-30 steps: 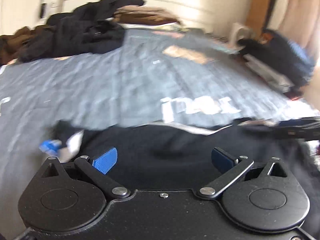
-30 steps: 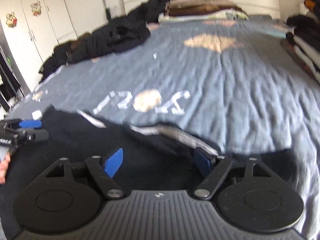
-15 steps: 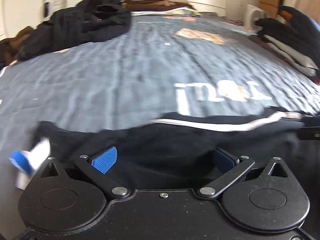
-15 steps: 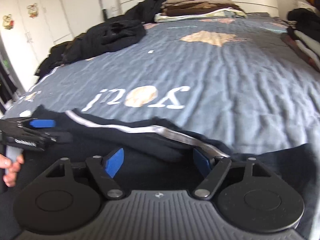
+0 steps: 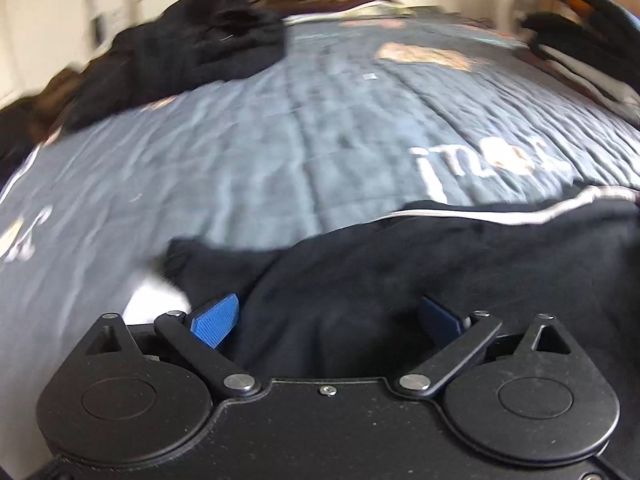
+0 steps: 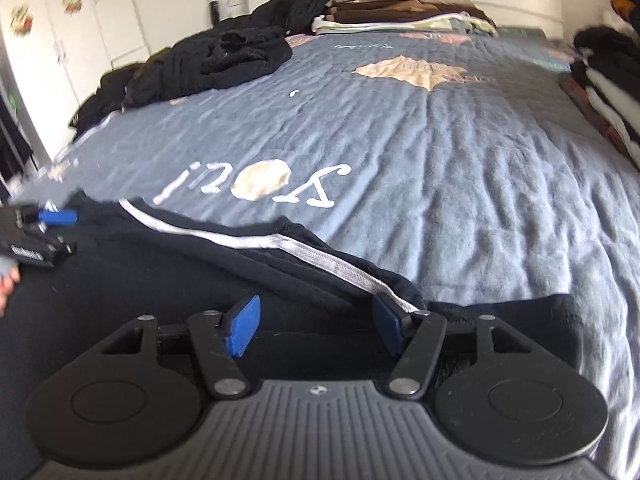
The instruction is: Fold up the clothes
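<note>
A black garment (image 6: pixel 160 280) with a silver-white stripe (image 6: pixel 320 260) lies along the near edge of the blue-grey quilt (image 6: pixel 400 140). My right gripper (image 6: pixel 316 328) hovers low over the garment's right part. Its jaws are closing with black cloth between the blue pads (image 6: pixel 242 330); the right pad is at the stripe's end. My left gripper (image 5: pixel 327 320) sits over the same garment (image 5: pixel 400 272) near its left end, jaws wide and closing, a cloth fold between them. In the right wrist view the left gripper (image 6: pixel 56 216) shows at the far left, with a hand (image 6: pixel 6 284) behind it.
A heap of dark clothes (image 6: pixel 208 64) lies at the quilt's far left. A folded brown and tan stack (image 6: pixel 400 4) sits by the headboard. Another stack (image 6: pixel 608 80) stands along the right edge. White wardrobe doors (image 6: pixel 80 20) are at the left.
Both grippers have sunk forward onto the black garment. The right jaws have narrowed. The left view has swung towards the garment's left end, and the stripe now lies straighter.
</note>
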Demonstrator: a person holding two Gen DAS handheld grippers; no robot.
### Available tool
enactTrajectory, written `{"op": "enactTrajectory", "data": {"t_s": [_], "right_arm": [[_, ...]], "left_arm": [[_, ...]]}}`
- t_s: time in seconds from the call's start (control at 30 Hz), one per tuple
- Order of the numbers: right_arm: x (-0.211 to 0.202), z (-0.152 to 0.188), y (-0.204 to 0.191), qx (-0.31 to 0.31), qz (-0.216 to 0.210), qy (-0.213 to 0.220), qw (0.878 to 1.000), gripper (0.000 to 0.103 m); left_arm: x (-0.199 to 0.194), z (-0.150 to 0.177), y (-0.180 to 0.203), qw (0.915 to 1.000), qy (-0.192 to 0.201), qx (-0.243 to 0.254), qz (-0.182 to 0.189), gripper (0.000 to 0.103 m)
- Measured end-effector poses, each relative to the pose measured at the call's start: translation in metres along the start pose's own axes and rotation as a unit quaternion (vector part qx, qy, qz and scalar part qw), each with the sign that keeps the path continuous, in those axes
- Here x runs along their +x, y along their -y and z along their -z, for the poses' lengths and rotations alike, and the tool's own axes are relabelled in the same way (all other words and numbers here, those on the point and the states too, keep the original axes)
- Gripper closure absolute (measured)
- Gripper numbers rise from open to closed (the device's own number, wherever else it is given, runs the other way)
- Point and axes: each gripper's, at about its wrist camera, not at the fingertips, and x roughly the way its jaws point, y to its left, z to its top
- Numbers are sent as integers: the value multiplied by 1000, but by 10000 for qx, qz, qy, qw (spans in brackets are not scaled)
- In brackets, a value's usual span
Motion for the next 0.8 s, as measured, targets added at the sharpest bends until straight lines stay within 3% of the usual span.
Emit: {"op": "enactTrajectory", "data": {"t_s": [0.13, 0.23, 0.33, 0.4, 0.53, 0.8], "right_arm": [[-29, -9, 0, 409, -193, 139, 9989, 21], [-41, -4, -11, 479, -400, 119, 9980, 20], [-42, 8, -37, 394, -678, 28, 9969, 19], [-35, 21, -54, 255, -750, -157, 9967, 19], [-16, 49, -59, -78, -365, -607, 9975, 20], [-47, 74, -37, -461, 237, -462, 9976, 20]], "left_arm": [[-40, 5, 20, 9995, 247, 65, 193, 5], [-63, 16, 47, 9987, 329, 60, 387, 3], [-72, 37, 71, 9964, 261, -353, 721, 1], [-68, 50, 86, 9963, 113, -285, 807, 1], [-51, 71, 98, 9981, -148, 6, 598, 1], [-57, 80, 67, 9997, -48, -77, 207, 0]]}}
